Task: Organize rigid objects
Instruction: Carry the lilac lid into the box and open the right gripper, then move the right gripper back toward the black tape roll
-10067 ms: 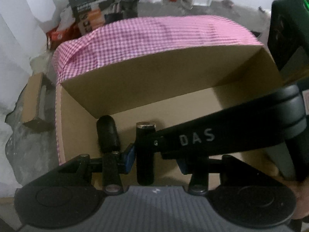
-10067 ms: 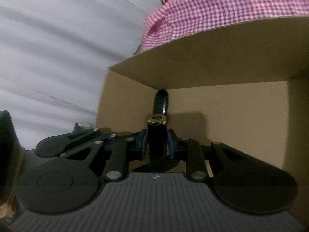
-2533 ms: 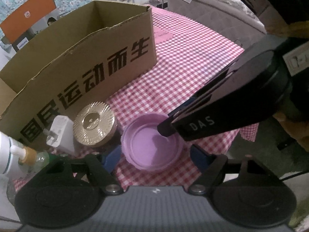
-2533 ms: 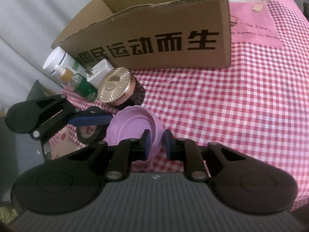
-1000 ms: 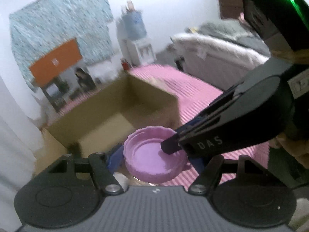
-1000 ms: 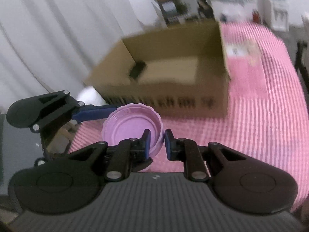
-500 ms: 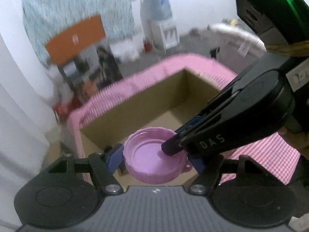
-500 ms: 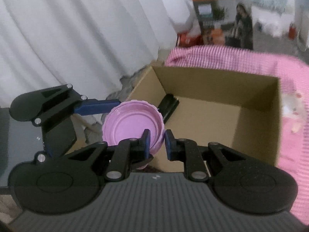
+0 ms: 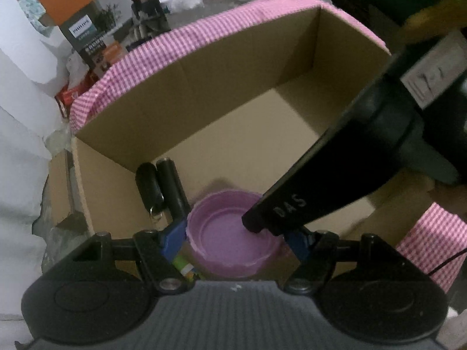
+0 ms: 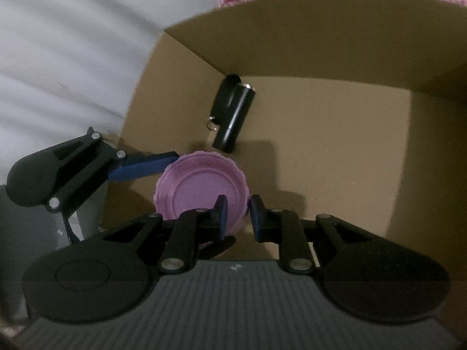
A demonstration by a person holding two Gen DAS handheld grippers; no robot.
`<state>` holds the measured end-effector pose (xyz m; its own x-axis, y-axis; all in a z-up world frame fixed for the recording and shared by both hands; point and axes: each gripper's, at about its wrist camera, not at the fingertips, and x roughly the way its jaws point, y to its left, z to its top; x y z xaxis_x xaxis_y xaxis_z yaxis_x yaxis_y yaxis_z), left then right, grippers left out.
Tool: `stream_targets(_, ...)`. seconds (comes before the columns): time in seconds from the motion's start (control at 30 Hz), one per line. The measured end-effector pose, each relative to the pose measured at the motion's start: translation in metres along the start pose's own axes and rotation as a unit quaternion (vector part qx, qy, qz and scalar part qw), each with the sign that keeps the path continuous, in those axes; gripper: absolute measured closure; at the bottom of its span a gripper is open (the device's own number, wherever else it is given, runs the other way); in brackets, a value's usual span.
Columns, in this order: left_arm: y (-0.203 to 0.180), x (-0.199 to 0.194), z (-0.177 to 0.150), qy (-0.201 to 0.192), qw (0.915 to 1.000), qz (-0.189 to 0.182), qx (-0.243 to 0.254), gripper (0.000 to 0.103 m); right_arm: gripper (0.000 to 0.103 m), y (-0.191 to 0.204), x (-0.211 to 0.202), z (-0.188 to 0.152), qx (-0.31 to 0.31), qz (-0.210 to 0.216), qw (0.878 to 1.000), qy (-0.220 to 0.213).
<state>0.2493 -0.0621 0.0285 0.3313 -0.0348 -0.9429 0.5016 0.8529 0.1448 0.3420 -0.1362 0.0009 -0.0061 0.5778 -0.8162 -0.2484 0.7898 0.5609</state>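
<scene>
A round purple lid point(image 9: 221, 239) hangs open side up inside the open cardboard box point(image 9: 233, 67), low over its floor near the left wall. My left gripper point(image 9: 235, 234) is shut on the lid across its width, blue pads against its two sides. My right gripper point(image 10: 238, 215) is shut on the lid's point(image 10: 201, 186) near rim, one pad inside and one outside. In the left wrist view, one of the right gripper's black fingers point(image 9: 292, 204) reaches onto that rim. On the box floor lie a black key fob point(image 9: 149, 183) and a black cylinder point(image 9: 172, 186), just beyond the lid.
The box point(image 10: 321, 29) stands on a pink checked tablecloth point(image 9: 204, 32). Most of its floor point(image 10: 335, 151) to the right of the lid is bare. A white curtain point(image 10: 58, 43) hangs left of the box. A printed carton point(image 9: 87, 23) stands past the table.
Both grippers have carried the lid from in front of the box over its wall and down inside. Both views have tipped downward. The grip on the lid is unchanged.
</scene>
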Motion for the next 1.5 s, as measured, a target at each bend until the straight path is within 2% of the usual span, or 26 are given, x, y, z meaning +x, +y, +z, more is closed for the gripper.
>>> stream_targets(0.1, 0.0, 0.007, 0.0, 0.011, 0.9999, -0.002, -0.003, 0.029, 0.086, 0.0, 0.009, 0.007, 0.001, -0.006, 1.0, 0.013)
stream_targets(0.4, 0.006, 0.018, 0.002, 0.023, 0.9997, 0.005, -0.011, 0.029, 0.083, -0.014, 0.017, -0.001, 0.02, 0.004, 1.0, 0.022)
stream_targets(0.63, 0.011, 0.015, 0.001, 0.017, 0.9995, 0.008, -0.025, 0.029, 0.077, -0.015, 0.008, -0.006, 0.024, 0.011, 1.0, 0.002)
stream_targets(0.83, 0.015, -0.005, -0.002, -0.023, 0.9987, 0.003, -0.045, 0.025, 0.064, -0.017, -0.029, -0.016, 0.033, 0.037, 0.997, -0.067)
stream_targets(0.87, 0.016, -0.009, -0.003, -0.03, 0.9984, 0.002, -0.048, 0.025, 0.059, -0.018, -0.037, -0.018, 0.035, 0.041, 0.995, -0.083)
stream_targets(1.0, 0.017, -0.032, -0.008, -0.064, 0.9962, 0.008, -0.058, 0.025, 0.053, -0.015, -0.074, -0.037, 0.031, 0.054, 0.987, -0.146)
stream_targets(1.07, 0.018, -0.047, -0.013, -0.089, 0.9941, 0.012, -0.06, 0.025, 0.045, -0.01, -0.094, -0.052, 0.021, 0.053, 0.982, -0.18)
stream_targets(1.1, 0.017, -0.055, -0.016, -0.103, 0.9929, 0.014, -0.059, 0.025, 0.042, -0.007, -0.104, -0.06, 0.015, 0.051, 0.979, -0.195)
stream_targets(1.17, 0.015, -0.071, -0.024, -0.126, 0.99, 0.017, -0.06, 0.025, 0.026, -0.001, -0.121, -0.075, 0.001, 0.043, 0.973, -0.227)
stream_targets(1.3, 0.011, -0.097, -0.04, -0.158, 0.9847, 0.005, -0.073, 0.025, 0.01, 0.011, -0.159, -0.114, -0.023, 0.024, 0.954, -0.297)
stream_targets(1.33, 0.011, -0.103, -0.044, -0.165, 0.9833, 0.002, -0.077, 0.025, 0.004, 0.013, -0.165, -0.122, -0.025, 0.02, 0.95, -0.311)
stream_targets(1.43, 0.009, -0.12, -0.058, -0.182, 0.9788, -0.005, -0.093, 0.025, 0.001, 0.017, -0.183, -0.152, -0.037, 0.0, 0.936, -0.349)
stream_targets(1.5, 0.009, -0.127, -0.068, -0.19, 0.9756, -0.013, -0.108, 0.019, 0.001, 0.021, -0.188, -0.169, -0.044, -0.027, 0.93, -0.364)
